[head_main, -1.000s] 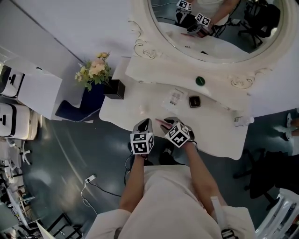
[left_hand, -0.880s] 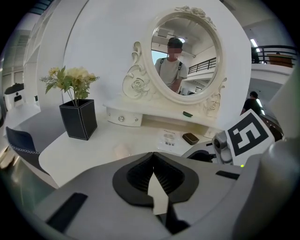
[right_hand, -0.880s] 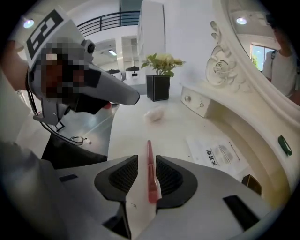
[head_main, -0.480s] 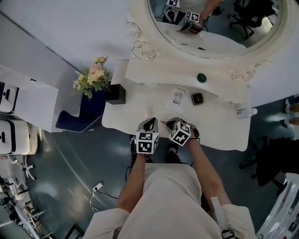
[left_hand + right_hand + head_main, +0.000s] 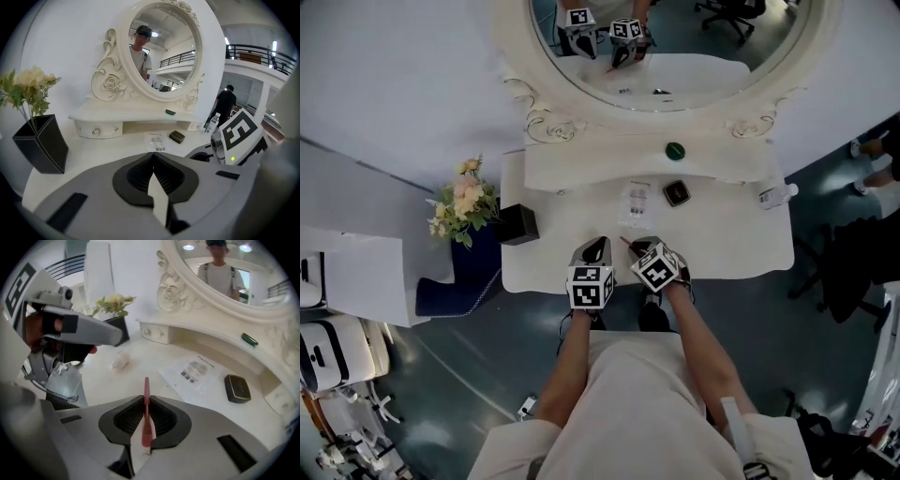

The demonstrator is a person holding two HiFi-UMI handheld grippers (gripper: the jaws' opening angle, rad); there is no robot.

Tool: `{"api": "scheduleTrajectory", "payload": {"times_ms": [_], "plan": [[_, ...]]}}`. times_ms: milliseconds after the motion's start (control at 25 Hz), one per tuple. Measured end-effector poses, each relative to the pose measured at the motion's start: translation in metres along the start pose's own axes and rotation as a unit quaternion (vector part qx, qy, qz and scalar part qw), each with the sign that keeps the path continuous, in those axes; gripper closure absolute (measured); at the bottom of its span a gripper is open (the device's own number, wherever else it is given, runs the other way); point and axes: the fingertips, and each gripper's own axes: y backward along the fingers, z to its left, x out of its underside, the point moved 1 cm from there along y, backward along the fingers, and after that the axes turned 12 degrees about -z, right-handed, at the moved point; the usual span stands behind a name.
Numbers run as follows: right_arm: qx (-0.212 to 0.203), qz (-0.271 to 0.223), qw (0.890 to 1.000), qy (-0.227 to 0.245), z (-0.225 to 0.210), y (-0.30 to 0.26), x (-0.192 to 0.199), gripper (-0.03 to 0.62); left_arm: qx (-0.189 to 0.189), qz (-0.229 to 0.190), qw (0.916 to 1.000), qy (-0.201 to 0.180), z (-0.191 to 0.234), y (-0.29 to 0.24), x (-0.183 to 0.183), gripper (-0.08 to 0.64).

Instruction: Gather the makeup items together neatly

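My right gripper is near the front edge of the white dressing table, shut on a thin pink stick that pokes out past its tips. Its jaws have just been closing on that stick. My left gripper hangs close beside it on the left, shut with nothing in it. Further back on the table lie a clear printed packet and a dark compact. A small clear lump rests on the table in front of the left gripper.
A black vase with flowers stands at the table's left end. A green lid sits on the raised shelf below the oval mirror. A small bottle lies at the right end. A drawer knob shows under the shelf.
The right jaws have closed on the pink stick and that gripper has rolled. Both grippers stayed side by side at the front edge while the head view slid across the table.
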Motion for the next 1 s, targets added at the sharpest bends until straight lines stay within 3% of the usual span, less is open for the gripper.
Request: {"api": "scheduleTrajectory", "payload": {"times_ms": [160,480,720,1000], "plan": [[0.069,-0.026,0.990,-0.121,-0.015,-0.002,-0.002,0.517,0.036,0.004,0.9993,-0.008,0.000,-0.012,-0.009,0.545],[0.171,-0.029,0.955,-0.240,-0.022,-0.016,0.002,0.517,0.083,0.013,0.9953,-0.048,0.012,-0.020,-0.012,0.545],[0.224,-0.011,0.932,-0.286,-0.020,-0.021,0.011,0.517,0.087,0.016,0.9949,-0.049,0.035,-0.018,-0.011,0.545],[0.239,-0.011,0.931,-0.276,-0.018,-0.020,0.009,0.489,0.084,0.017,0.9953,-0.044,0.047,-0.016,-0.009,0.545]]}}
